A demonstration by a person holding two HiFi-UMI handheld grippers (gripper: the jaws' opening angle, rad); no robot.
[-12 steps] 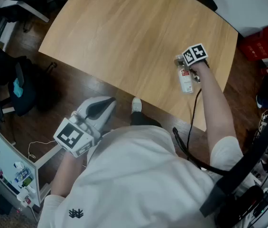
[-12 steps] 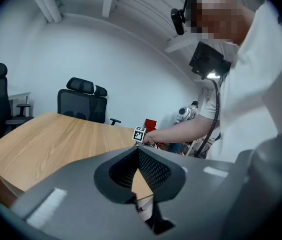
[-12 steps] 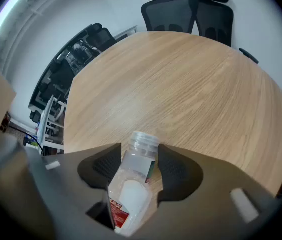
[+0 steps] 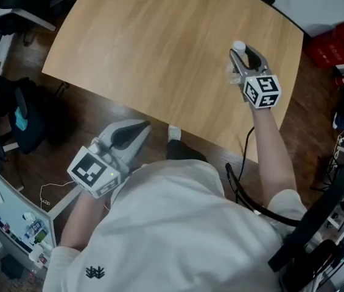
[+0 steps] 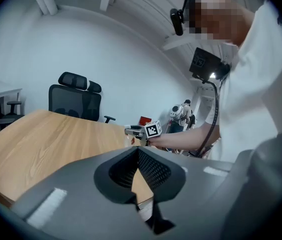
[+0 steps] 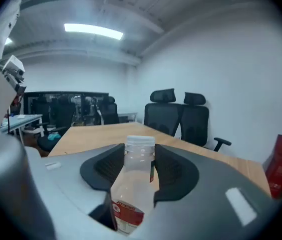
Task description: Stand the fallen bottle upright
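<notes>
Big picture first: the pale wooden surface point(image 4: 159, 53) fills the top of the head view and carries nothing but the action over at its 2 o'clock edge. Black office chairs point(image 6: 178, 116) stand beyond its far side in the right gripper view.

Down at 7 o'clock, the left tongs point(image 4: 140, 128) hang off the surface over the dark floor point(image 4: 86, 120). They are out of play, tips pressed together with nothing between them, as the left gripper view confirms point(image 5: 138, 156).

Now the business end. The right tongs point(image 4: 245, 58) are clamped on the bottle point(image 6: 133, 184), pads pressing its upper body just under the neck. The bottle sits between the jaws with its white cap point(image 6: 140, 142) at 12 o'clock, poking just past the tips, and its red label point(image 6: 127, 215) low at 6 o'clock, nearer the camera. From the head view only the cap point(image 4: 238, 45) peeks out beside the tongs (the body is tucked under them, so I cannot tell whether the base meets the surface).

How will it handle? Clear plastic, seemingly empty, so I'd call it light, thin-walled and a bit squashy. It looks smooth enough to slip or pivot in a loose pinch. The hold high on the shoulder looks sound: stiffer there than mid-body. A light, tall bottle tips easily, so it wants its base settled flat before any release.
</notes>
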